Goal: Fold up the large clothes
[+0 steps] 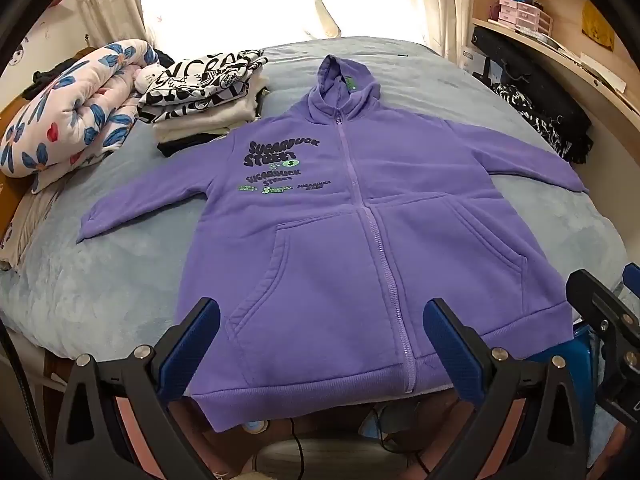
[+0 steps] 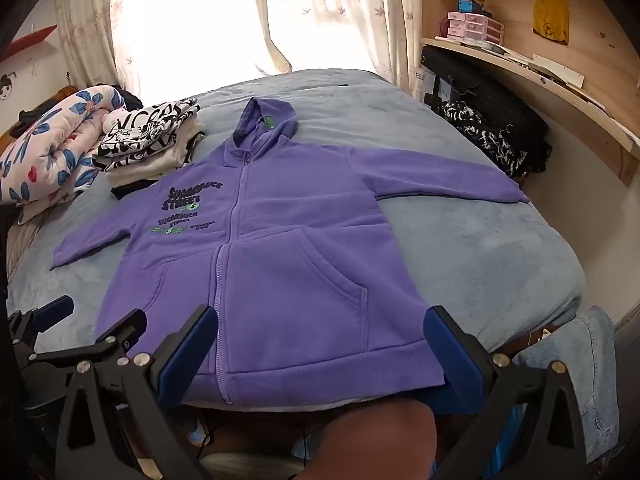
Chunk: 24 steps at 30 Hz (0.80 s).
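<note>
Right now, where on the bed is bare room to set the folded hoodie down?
Free: the blue blanket under the hoodie's window-side sleeve, and beyond the hood toward the curtains. Crowded: the folded clothes stack and floral quilt.

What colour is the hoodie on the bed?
The hoodie is purple, with dark and green lettering; the left wrist view shows it best.

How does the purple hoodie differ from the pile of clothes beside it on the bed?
The purple hoodie lies spread flat, sleeves out, zipped, unfolded; the pile of clothes is folded and stacked. The hoodie is one purple garment; the pile holds several, black-and-white print on top. Both rest on the blue bedcover.
</note>
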Each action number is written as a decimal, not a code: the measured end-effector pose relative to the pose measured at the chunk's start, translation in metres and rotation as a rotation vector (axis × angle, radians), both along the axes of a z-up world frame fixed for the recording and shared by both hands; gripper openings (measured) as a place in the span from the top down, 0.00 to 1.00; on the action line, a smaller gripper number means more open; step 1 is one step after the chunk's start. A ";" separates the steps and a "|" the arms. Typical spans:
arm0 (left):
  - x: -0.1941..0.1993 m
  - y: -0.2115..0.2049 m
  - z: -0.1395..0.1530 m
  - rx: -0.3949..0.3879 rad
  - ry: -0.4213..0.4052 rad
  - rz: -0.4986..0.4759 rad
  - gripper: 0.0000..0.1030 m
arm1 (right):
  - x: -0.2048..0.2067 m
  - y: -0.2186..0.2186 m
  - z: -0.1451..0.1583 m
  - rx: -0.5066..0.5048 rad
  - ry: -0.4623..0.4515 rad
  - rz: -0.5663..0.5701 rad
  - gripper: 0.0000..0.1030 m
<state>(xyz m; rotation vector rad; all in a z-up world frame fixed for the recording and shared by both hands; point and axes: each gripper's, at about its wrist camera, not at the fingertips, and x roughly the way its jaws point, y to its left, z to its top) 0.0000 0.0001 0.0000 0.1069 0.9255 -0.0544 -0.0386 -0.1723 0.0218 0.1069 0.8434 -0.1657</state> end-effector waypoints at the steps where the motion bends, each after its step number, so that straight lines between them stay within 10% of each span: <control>1: 0.000 0.000 0.000 -0.007 0.003 0.000 0.02 | 0.001 0.001 0.001 -0.001 0.001 0.000 0.00; 24: 0.009 0.014 0.003 -0.120 0.002 0.050 0.02 | 0.019 0.011 -0.003 -0.045 0.018 0.002 0.00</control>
